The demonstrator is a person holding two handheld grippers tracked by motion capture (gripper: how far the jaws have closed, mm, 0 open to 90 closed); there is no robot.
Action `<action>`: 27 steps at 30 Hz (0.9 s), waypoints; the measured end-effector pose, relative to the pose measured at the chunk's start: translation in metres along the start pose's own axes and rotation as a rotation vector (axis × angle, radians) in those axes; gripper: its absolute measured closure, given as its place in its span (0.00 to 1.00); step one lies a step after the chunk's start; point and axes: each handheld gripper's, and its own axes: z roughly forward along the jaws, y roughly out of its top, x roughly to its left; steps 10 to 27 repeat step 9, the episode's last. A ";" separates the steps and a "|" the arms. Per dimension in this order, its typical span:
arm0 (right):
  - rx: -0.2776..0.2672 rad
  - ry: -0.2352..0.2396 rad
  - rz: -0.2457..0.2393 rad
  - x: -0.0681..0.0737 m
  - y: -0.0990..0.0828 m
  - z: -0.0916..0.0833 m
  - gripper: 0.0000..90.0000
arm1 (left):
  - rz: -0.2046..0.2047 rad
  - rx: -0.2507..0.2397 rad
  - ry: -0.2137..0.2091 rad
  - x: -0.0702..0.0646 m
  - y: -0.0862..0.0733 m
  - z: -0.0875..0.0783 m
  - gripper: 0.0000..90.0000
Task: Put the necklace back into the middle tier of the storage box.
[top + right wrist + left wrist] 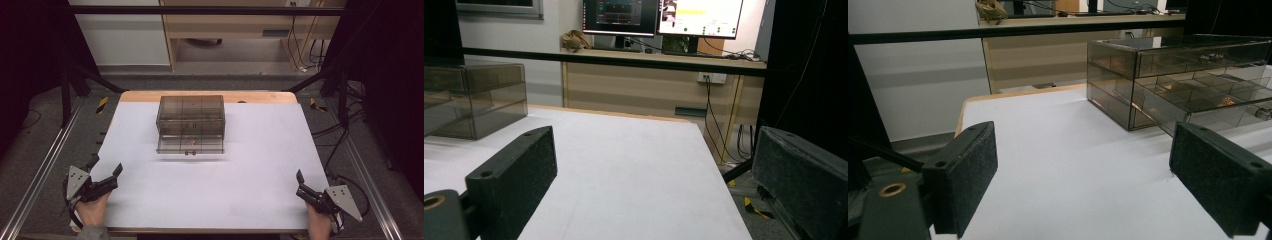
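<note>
A smoky clear plastic drawer box (190, 120) stands at the back middle of the white table (260, 165). One lower drawer (190, 145) is pulled out toward me, with a small orange thing (190, 142) inside. My left gripper (111, 177) rests open at the table's front left edge, held by a hand. In the left gripper view the box (1173, 75) sits ahead to the right, beyond the wide-apart jaws. My right gripper (300, 186) is open at the front right edge. In the right gripper view the box (474, 97) is far left.
A wooden desk (649, 85) with two monitors (664, 17) stands beyond the table's far edge. Black frame bars and metal rails (45, 160) run along both sides. Cables (345, 130) hang off the right side.
</note>
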 end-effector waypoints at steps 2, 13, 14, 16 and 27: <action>0.001 0.000 0.001 0.000 0.000 0.000 0.05 | -0.001 0.005 -0.002 0.000 0.000 0.000 0.13; 0.002 0.000 0.001 0.000 0.000 0.000 0.05 | 0.007 0.016 -0.001 -0.002 -0.001 0.001 0.13; 0.002 0.000 0.001 0.000 0.000 0.000 0.05 | 0.007 0.016 -0.001 -0.002 -0.001 0.001 0.13; 0.002 0.000 0.001 0.000 0.000 0.000 0.05 | 0.007 0.016 -0.001 -0.002 -0.001 0.001 0.13; 0.002 0.000 0.001 0.000 0.000 0.000 0.05 | 0.007 0.016 -0.001 -0.002 -0.001 0.001 0.13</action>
